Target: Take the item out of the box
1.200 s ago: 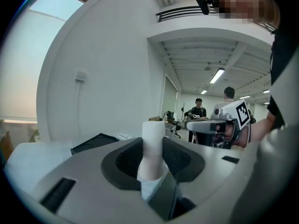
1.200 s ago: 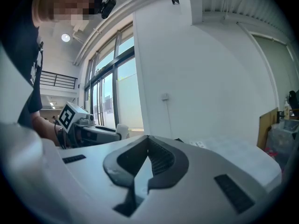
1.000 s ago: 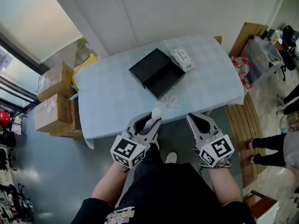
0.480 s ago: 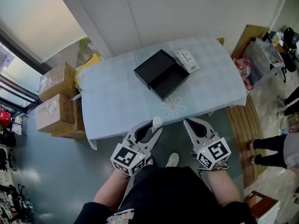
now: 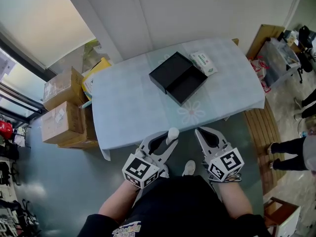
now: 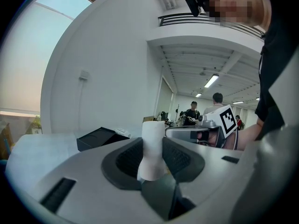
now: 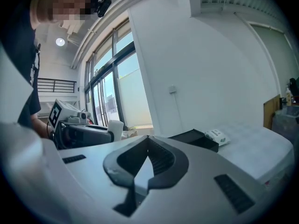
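An open black box [image 5: 186,85] lies on the light blue table [image 5: 123,112], its lid [image 5: 169,69] beside it; nothing shows inside the box. My left gripper [image 5: 170,138] hovers just off the table's front edge, shut on a small white bottle-shaped item [image 6: 152,146] that stands upright between the pads. My right gripper [image 5: 199,131] is beside it on the right, shut with nothing between its jaws. The box [image 7: 196,138] shows far ahead in the right gripper view, well beyond both grippers.
A white and green packet [image 5: 203,62] lies next to the box on the right. Stacked cardboard boxes [image 5: 61,105] stand left of the table. A wooden platform [image 5: 256,127] and a plastic bin [image 5: 279,56] are at the right, with a person's legs [image 5: 289,152] nearby.
Both grippers have drawn back from over the table's front edge toward the person. The left one still carries the white item. The box and packet have stayed put.
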`<state>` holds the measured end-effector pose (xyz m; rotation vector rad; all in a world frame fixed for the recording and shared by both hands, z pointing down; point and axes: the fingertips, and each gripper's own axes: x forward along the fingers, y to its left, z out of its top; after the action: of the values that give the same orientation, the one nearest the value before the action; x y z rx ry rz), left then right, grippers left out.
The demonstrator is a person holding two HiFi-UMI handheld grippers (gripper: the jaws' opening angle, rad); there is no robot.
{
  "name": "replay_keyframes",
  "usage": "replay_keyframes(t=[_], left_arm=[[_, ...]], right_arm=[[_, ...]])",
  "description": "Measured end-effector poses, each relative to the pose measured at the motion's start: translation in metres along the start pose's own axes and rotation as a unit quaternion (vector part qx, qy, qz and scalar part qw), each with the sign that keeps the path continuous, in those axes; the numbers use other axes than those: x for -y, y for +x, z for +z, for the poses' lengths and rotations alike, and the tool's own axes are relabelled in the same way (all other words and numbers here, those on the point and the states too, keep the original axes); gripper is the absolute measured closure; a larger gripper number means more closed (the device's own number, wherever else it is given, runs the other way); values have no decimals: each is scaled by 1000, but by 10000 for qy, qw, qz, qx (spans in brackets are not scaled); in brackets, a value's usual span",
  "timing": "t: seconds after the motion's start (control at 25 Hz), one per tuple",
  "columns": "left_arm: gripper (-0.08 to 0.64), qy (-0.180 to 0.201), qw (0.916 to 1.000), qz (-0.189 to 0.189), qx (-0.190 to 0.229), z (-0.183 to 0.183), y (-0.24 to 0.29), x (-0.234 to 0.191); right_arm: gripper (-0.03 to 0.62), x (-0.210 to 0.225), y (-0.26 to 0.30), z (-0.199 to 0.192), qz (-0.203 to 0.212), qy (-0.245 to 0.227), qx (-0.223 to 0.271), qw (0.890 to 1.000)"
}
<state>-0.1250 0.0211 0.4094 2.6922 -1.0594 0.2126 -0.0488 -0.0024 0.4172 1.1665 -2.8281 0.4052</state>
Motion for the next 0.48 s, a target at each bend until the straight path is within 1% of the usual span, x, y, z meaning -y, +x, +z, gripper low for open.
replay_keyframes(t=[0.48], left_arm=[[425,-69,9996,-265,-68,-12,-15,-14]], right_arm=[[583,-20,7,-14,-301,54,-132,9994]])
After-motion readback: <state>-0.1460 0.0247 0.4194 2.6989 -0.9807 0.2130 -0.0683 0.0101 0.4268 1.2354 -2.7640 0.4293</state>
